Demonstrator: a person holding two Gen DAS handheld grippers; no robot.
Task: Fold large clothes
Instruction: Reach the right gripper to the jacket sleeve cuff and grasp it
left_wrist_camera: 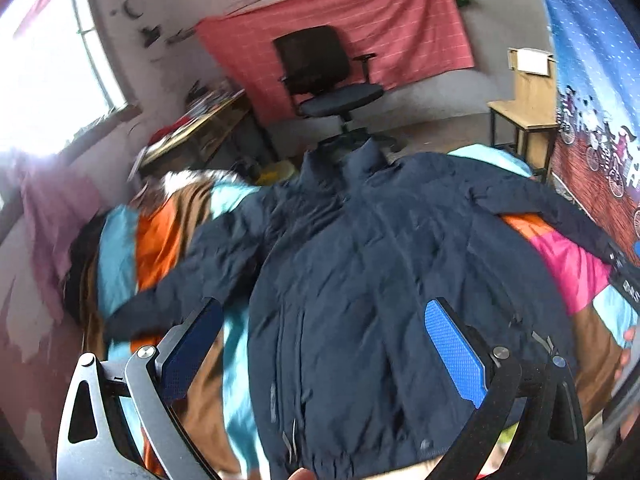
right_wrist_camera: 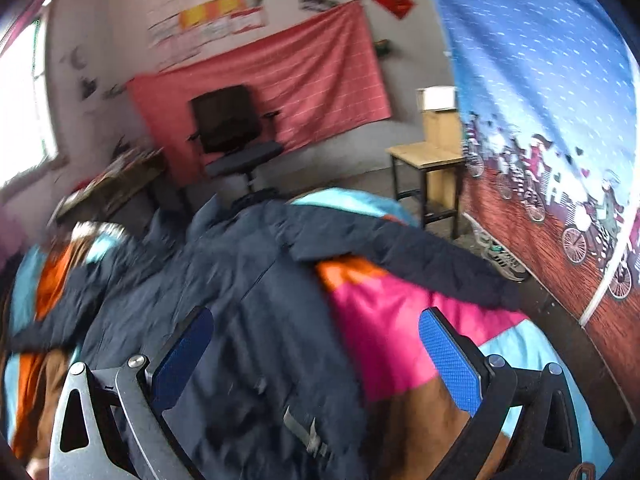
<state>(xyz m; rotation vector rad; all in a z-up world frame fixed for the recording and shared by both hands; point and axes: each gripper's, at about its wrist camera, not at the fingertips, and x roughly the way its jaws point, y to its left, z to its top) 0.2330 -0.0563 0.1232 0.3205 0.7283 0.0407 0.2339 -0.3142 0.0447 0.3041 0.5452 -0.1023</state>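
My left tongs (left_wrist_camera: 326, 354) stand wide apart with nothing between the blue pads, hovering over the lower body of the navy jacket (left_wrist_camera: 384, 280), which fills the centre of that view. My right tongs (right_wrist_camera: 316, 364) are just as wide and just as empty — their left pad over the jacket's edge, their right pad over the pink patch of the bed cover (right_wrist_camera: 384, 320). The jacket lies flat on the bed, front up and closed, its long axis running from the hem at the bottom of the frame up to the collar (left_wrist_camera: 360, 156) near the middle. One sleeve (left_wrist_camera: 176, 280) reaches toward the lower left of the left view; the other sleeve (right_wrist_camera: 420, 260) stretches toward the right edge of the right view, up and to the right of the right tongs. I judge each sleeve falls to the tongs on its own side, the right tongs being nearer theirs. As for writing — some white marks show on a dark band at the far right edge of the left view, too blurred to read; no brand on the jacket is legible.
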